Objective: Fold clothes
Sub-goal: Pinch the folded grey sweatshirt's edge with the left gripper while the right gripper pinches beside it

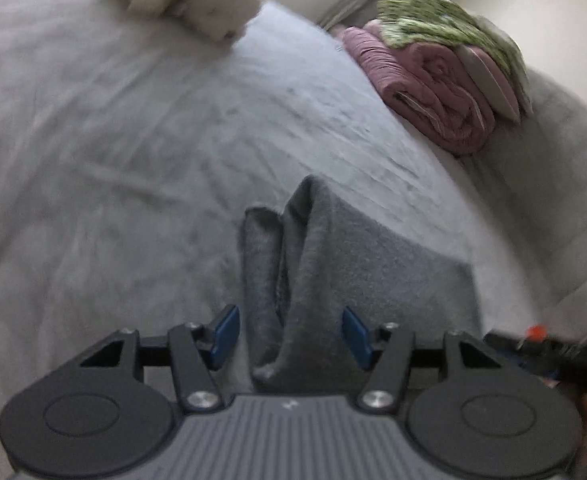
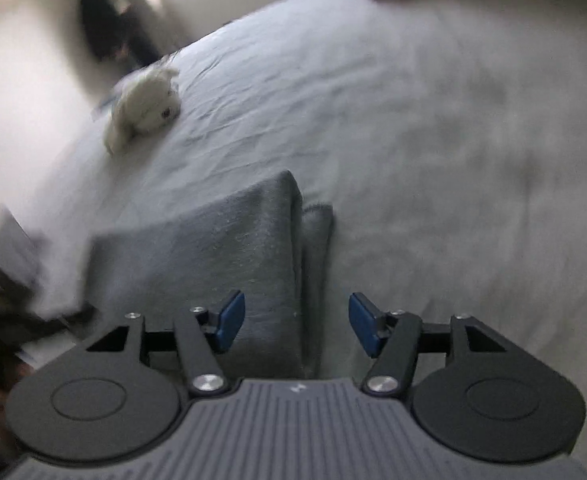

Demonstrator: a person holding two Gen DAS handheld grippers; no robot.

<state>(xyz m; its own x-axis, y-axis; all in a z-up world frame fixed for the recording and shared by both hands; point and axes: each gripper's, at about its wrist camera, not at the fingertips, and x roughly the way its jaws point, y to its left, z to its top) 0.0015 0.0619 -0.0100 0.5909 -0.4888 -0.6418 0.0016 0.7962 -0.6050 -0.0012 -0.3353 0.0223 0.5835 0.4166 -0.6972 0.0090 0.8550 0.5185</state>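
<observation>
Left gripper (image 1: 290, 336): jaws spread, nothing pinched — the folded grey garment (image 1: 357, 264) lies on the bed (image 1: 113, 140) right between & ahead of the blue pads, its doubled edge running toward 12 o'clock. Right gripper (image 2: 296, 322): jaws also spread, empty, w/ the same garment (image 2: 213, 256) under & ahead, mostly toward 10 o'clock. White plush toy (image 2: 145, 108) sits on the sheet at approx 11 o'clock in right view, well apart from the garment. Pile of folded pink & green-patterned cloth (image 1: 441, 68) at 1 o'clock in left view, near the bed's edge. Both views motion-blurred.
</observation>
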